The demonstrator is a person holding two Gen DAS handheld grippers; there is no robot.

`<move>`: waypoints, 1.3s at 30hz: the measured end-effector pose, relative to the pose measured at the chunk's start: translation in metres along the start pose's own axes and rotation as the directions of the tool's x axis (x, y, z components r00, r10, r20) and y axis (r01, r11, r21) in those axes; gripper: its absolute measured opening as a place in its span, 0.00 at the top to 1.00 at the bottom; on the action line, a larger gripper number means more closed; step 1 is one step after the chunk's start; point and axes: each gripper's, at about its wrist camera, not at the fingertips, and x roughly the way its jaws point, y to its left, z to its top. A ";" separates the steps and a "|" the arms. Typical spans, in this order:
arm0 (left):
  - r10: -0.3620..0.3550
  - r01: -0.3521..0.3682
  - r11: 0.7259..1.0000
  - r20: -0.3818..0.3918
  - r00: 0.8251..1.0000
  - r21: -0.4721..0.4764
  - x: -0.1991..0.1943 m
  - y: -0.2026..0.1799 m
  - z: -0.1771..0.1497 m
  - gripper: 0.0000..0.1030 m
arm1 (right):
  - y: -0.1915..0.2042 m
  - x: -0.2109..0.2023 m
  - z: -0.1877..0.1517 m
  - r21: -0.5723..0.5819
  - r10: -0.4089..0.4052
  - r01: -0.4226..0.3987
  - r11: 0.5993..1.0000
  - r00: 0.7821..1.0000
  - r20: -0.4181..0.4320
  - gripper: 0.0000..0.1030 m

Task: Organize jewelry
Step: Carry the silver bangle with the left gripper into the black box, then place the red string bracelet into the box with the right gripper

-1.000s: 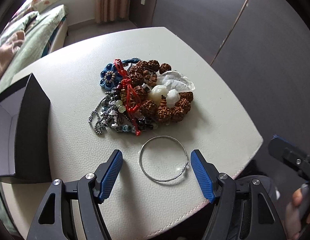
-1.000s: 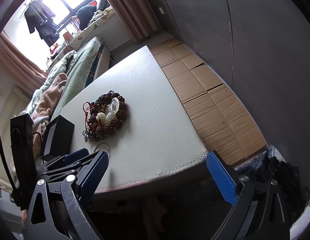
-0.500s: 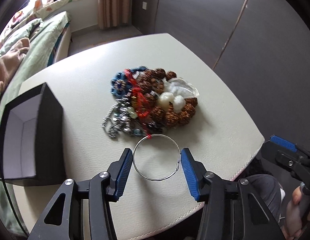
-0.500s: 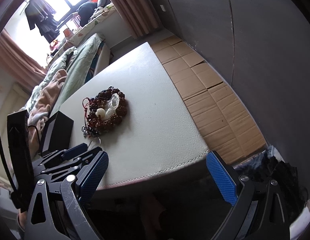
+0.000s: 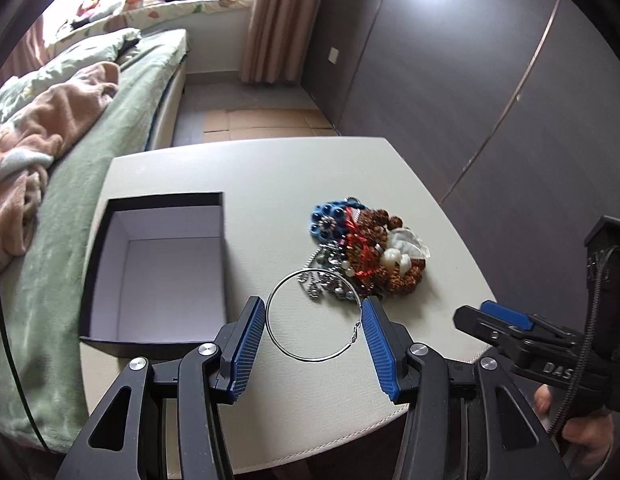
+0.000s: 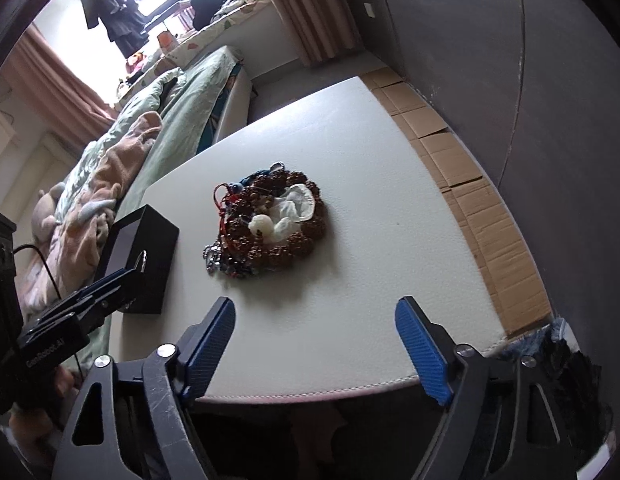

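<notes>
My left gripper (image 5: 314,318) is shut on a thin silver hoop (image 5: 298,354), its blue pads pressing the ring's two sides, and holds it above the white table (image 5: 270,184). A heap of jewelry (image 5: 361,248) with brown bead bracelets, a blue flower piece, red cord and silver chains lies just beyond it; the heap also shows in the right wrist view (image 6: 270,220). An open black box (image 5: 158,268) with a white inside stands to the left. My right gripper (image 6: 315,324) is open and empty over the table's near edge.
The black box also shows in the right wrist view (image 6: 146,256), with the left gripper (image 6: 90,304) beside it. A bed (image 5: 70,128) with green and pink bedding lies left of the table. Dark wardrobe doors (image 5: 469,80) stand on the right. Cardboard (image 6: 469,184) covers the floor.
My left gripper has closed on the hoop, lifted it and swung left toward the box. My right gripper has moved forward over the table edge, closer to the heap.
</notes>
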 end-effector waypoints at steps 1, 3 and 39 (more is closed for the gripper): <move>0.001 -0.001 1.000 0.008 1.000 -0.011 -0.003 0.004 0.000 0.50 | 0.005 0.003 0.002 -0.009 0.009 -0.010 1.000 1.000 -0.005 0.32; 0.003 -0.002 0.999 0.024 1.000 -0.035 -0.011 0.013 -0.001 0.50 | 0.014 0.008 0.005 -0.034 0.014 -0.014 0.999 1.000 -0.013 0.37; -0.011 0.028 0.971 0.073 0.997 -0.236 -0.013 0.110 0.015 0.47 | 0.104 0.035 0.054 -0.361 -0.153 0.139 0.922 0.988 -0.011 0.97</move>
